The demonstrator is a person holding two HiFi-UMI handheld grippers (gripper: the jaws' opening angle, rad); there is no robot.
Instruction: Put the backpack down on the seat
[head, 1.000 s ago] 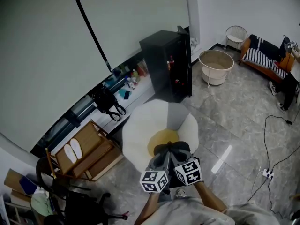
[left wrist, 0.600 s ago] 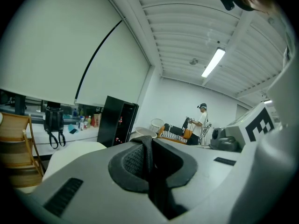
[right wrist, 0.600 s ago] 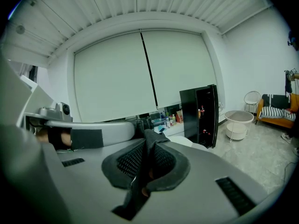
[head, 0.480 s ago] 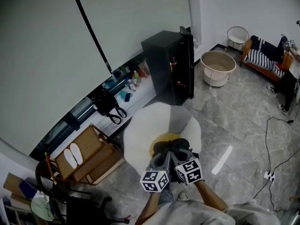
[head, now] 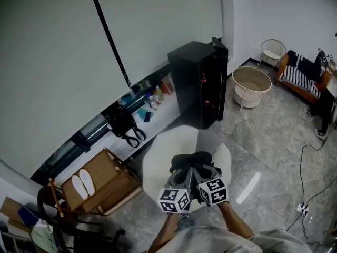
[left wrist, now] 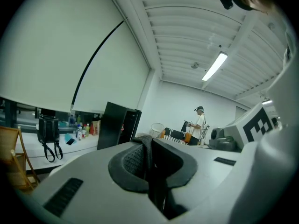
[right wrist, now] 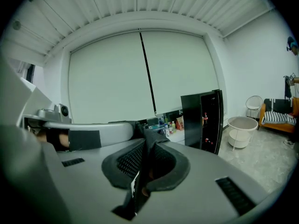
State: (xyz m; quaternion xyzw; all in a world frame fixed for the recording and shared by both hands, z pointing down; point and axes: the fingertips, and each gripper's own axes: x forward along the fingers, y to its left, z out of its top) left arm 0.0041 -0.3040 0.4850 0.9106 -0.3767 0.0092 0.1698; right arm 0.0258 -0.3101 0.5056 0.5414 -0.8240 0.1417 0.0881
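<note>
Since a second ago both claws have carried the backpack (head: 192,161) forward. The yellow cushion that showed ahead of it is now covered, and the black cabinet (head: 197,83) sits closer in the head view. My left claw (head: 184,177) and right claw (head: 202,174) ride side by side, each clamped almost fully closed on a fold of black strap (left wrist: 142,149), woven fabric pinched between the dark foam pads (left wrist: 127,161). The backpack hangs just ahead of them, over the middle of the seat (head: 157,165); I cannot tell whether its base touches the seat yet. Step in hand, as I judge it: end of the carry, start of the set-down. The next move calls for lowering both claws together until the straps slacken, then opening both at once so the bag does not tip. The bag is soft, dark, slumping fabric and will likely sag sideways once freed. The seat is a smooth white rounded shell with a scalloped back. The floor (head: 263,141) is glossy grey stone tile.
</note>
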